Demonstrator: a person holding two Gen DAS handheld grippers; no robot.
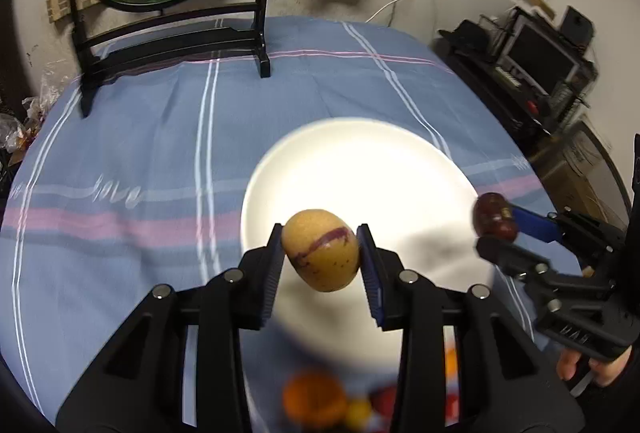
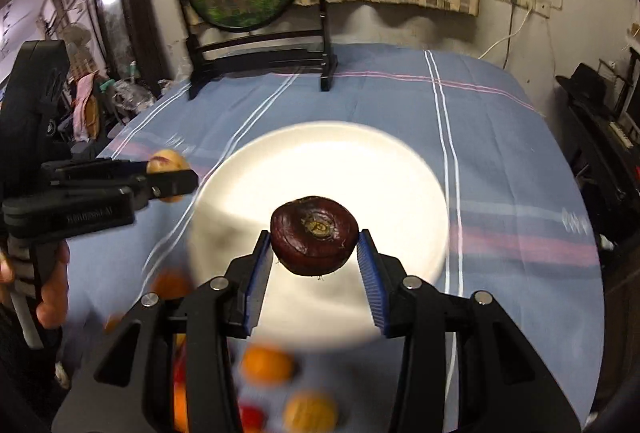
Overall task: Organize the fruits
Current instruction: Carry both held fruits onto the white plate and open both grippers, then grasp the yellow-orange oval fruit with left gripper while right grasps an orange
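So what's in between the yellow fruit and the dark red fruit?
Only the white plate, lying below them. The left gripper holds the yellow fruit; the right gripper holds the dark red fruit. Both wrist views show this.

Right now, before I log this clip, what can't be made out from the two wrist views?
- Loose fruits near the bottom edge: motion-blurred in both views, partly behind the hand-held gripper bodies; kinds and count unclear.
- White plate: overexposed and blurred, surface detail lost.
- Yellow fruit in the left hand-held gripper: underside unseen.
- Dark fruit in the right hand-held gripper: kind unclear, underside unseen.
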